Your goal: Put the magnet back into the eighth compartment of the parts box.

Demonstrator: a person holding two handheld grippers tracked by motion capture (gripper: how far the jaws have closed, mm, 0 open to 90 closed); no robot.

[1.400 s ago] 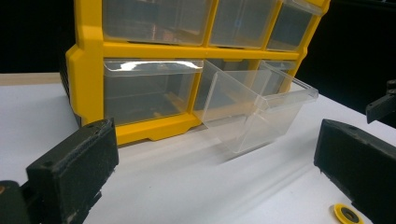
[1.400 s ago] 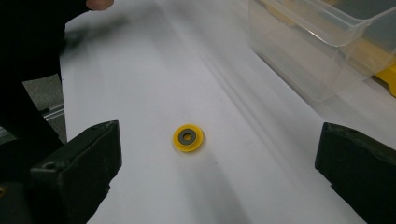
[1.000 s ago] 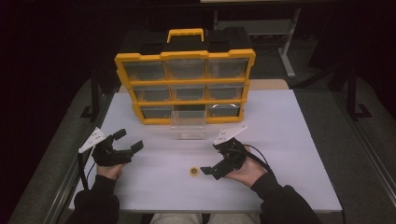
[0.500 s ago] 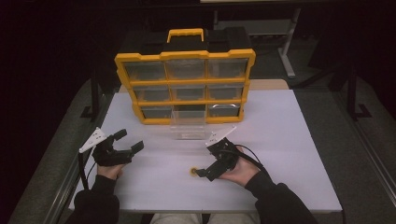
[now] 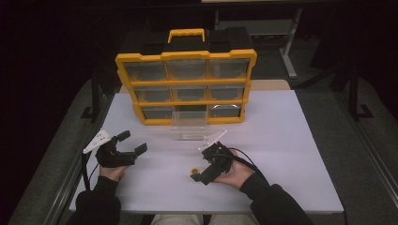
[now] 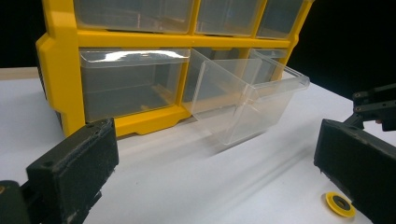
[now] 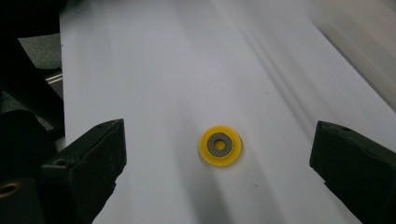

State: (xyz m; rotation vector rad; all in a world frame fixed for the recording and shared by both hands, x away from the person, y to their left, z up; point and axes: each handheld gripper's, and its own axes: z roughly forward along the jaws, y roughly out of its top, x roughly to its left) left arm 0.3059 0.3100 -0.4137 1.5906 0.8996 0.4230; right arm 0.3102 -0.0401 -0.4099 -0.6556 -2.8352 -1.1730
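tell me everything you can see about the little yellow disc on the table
The yellow disc is a small, flat, round piece, plastic by its look, with a grey ring set in its middle around a small central hole. It lies flat on the white table, toward the person's side, in front of the pulled-out clear drawer. Nothing touches it but the table. The right gripper is aimed at it with its jaws spread wide, one on each side, neither in contact.

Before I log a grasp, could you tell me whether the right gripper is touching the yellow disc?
Apart: the right gripper view shows the right gripper open, white table on both sides of the yellow disc.
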